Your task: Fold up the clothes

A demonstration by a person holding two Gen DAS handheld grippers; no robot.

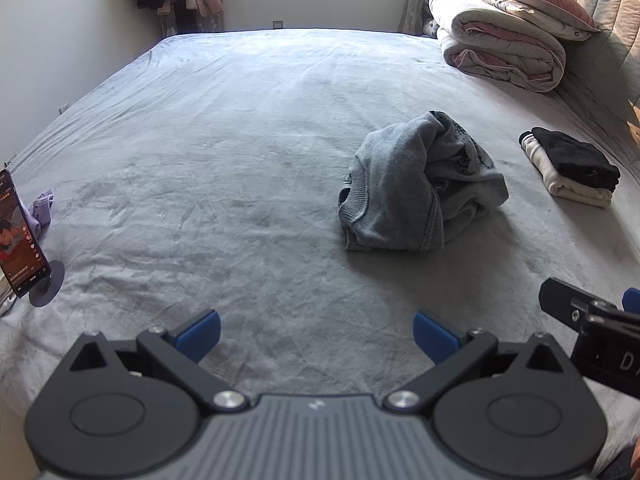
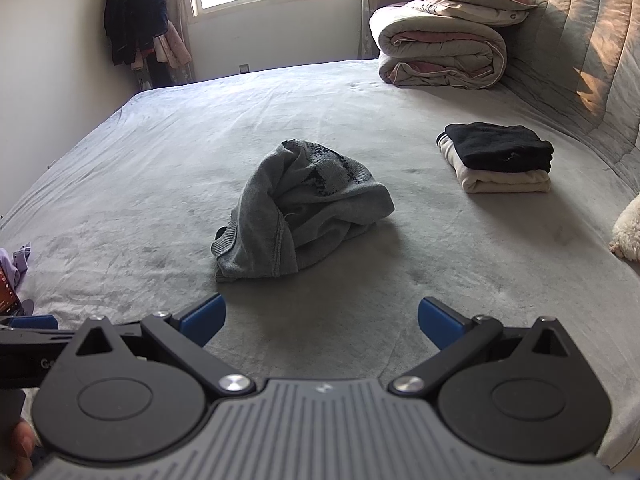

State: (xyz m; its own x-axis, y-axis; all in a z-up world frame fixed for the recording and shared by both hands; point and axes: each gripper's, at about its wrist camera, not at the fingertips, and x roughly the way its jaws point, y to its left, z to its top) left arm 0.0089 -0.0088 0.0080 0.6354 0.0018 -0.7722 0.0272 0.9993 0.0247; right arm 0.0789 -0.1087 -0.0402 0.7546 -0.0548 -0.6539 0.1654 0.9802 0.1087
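We see grey bed (image 2: 120, 208), crumpled grey sweater (image 2: 304, 208) mid-bed, folded stack (image 2: 500, 160) far right; both grippers' fingers spread, empty: left gripper (image 1: 316, 334), right gripper (image 2: 322, 320).

Bed cover (image 2: 120, 168): matt grey plush cloth w/ brushed nap. Crumpled grey sweater (image 2: 300, 216): knit cloth, ribbed hem. Left gripper (image 1: 316, 336) and right gripper (image 2: 322, 322): matt black plastic arms, blue matt pads (image 2: 204, 318), polished metal pivot screws, ribbed grey housing. Folded quilt (image 2: 440, 52): soft padded fabric. Phone screen (image 1: 20, 232): glossy.
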